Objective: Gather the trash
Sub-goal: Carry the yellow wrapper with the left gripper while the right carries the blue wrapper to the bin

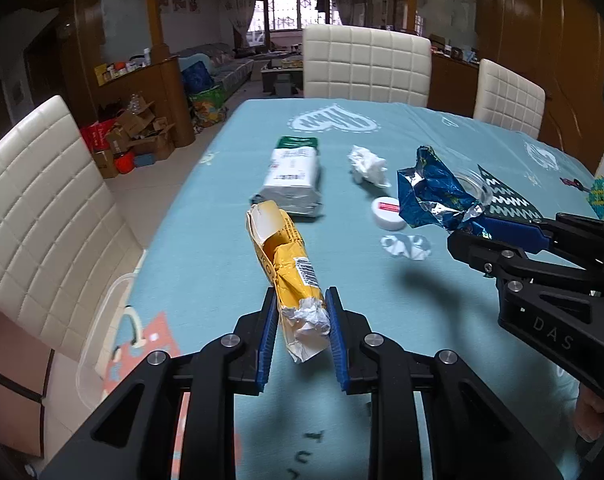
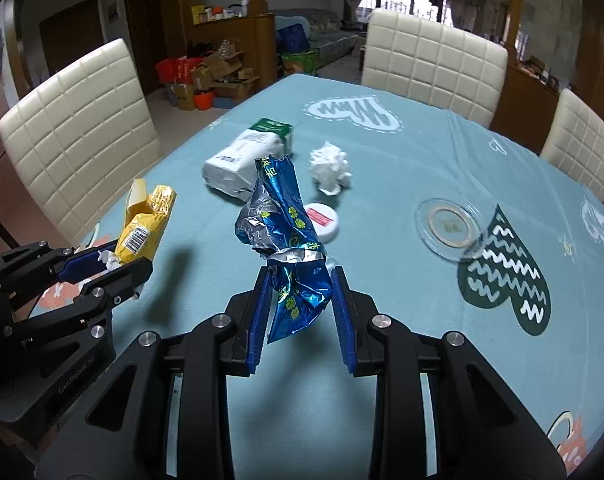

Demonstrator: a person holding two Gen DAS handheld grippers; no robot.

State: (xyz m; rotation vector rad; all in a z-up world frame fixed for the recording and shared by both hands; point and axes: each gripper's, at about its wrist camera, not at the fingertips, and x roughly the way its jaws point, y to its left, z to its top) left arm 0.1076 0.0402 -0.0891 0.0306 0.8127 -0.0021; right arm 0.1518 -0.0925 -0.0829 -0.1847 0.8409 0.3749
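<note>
My left gripper (image 1: pixel 302 300) is shut on a crumpled yellow wrapper (image 1: pixel 286 256) and holds it above the table; it also shows in the right wrist view (image 2: pixel 146 224). My right gripper (image 2: pixel 300 276) is shut on a crumpled blue foil wrapper (image 2: pixel 290 232), also lifted; the left wrist view shows it at the right (image 1: pixel 429 192). On the teal tablecloth (image 1: pixel 222 208) lie a crumpled white tissue (image 1: pixel 367 164), a white lid with a red label (image 1: pixel 387 212) and a white and green tissue pack (image 1: pixel 294 176).
A clear glass coaster dish (image 2: pixel 449 228) sits right of the lid. White padded chairs (image 1: pixel 365 64) stand around the table. A clear plastic bin (image 1: pixel 102 320) stands off the table's left edge. Cardboard boxes (image 1: pixel 138 132) are piled on the floor beyond.
</note>
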